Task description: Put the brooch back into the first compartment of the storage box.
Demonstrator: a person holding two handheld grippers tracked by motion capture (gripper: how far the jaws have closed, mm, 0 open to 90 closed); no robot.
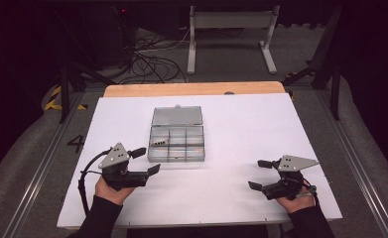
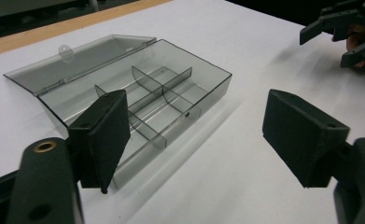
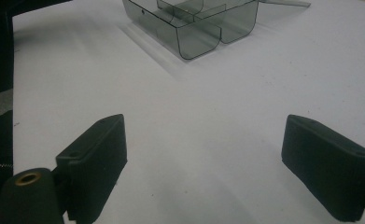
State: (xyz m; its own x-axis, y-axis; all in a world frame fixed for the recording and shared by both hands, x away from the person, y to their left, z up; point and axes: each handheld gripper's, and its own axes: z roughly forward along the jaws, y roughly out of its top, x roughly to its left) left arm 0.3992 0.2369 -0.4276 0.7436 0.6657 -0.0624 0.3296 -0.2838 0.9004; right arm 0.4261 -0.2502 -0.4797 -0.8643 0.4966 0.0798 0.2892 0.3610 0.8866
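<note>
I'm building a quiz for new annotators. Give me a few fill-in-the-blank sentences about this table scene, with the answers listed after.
1. The lid of the compartment box is ____.
2. The left gripper has its jaws ____.
3. The gripper nearer the box is the ____ one, not the right gripper.
4. The box rests on a ____ table surface.

Missing words: open; open; left; white

White-topped table (image 1: 261,129), wooden far edge, open clear compartment box (image 1: 176,141) lying centrally
</note>
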